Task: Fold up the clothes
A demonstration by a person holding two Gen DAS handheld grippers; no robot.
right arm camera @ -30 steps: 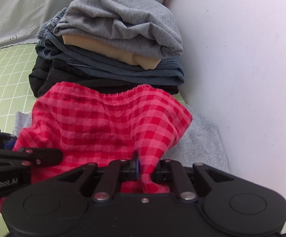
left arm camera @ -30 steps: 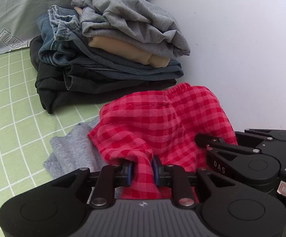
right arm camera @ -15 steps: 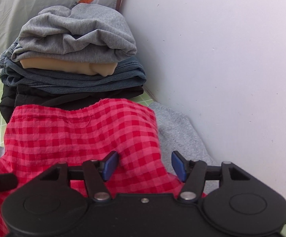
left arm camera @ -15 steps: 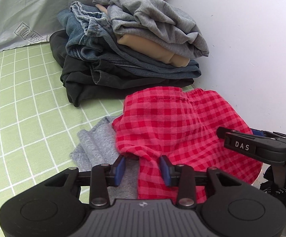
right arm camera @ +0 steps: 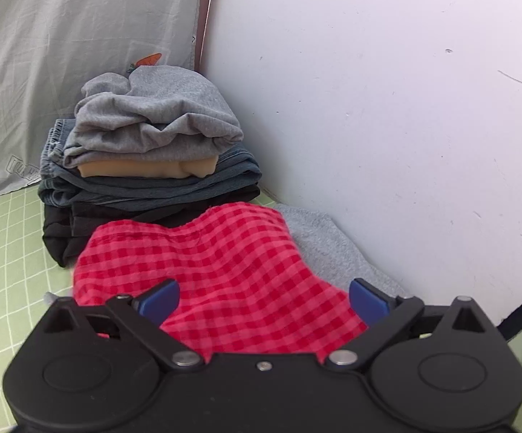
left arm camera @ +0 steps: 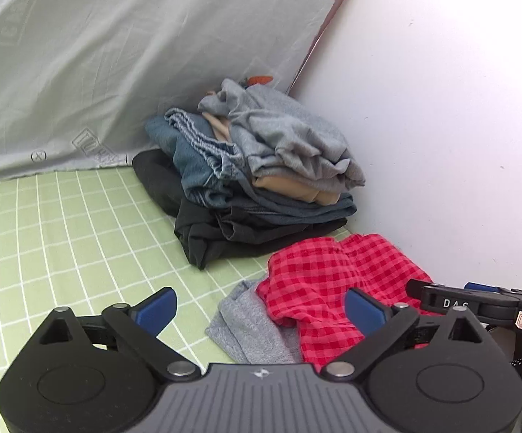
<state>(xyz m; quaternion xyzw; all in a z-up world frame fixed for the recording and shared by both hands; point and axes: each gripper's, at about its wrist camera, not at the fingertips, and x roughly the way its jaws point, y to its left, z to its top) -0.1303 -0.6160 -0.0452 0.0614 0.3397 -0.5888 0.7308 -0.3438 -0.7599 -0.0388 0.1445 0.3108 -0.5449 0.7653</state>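
1. Left tongs (left arm camera: pixel 261 306) spread wide, blue pads (left arm camera: pixel 156 308) gripping nothing, over the green grid-patterned bed sheet (left arm camera: pixel 44 238).
2. Right tongs (right arm camera: pixel 264 301) likewise released, pads parted, nothing pinched between them.
3. Red-and-pink checked cloth garment (right arm camera: pixel 221 270) lying loose on the bed, directly ahead of the right tongs at 12 o'clock; at 2 o'clock from the left tongs (left arm camera: pixel 333 285), close by its right pad.
4. Resting partly on a flat grey knit garment (left arm camera: pixel 250 328), which pokes out at the checked cloth's 8 o'clock in the left view.
5. Stack of folded clothes (right arm camera: pixel 149 166) (grey, tan, denim, black) just beyond at 11 o'clock.
6. White wall (right arm camera: pixel 387 126) hemming in the 3 o'clock side; grey printed pillow (left arm camera: pixel 116 65) behind the stack.
7. Open sheet stretching toward 9 o'clock.
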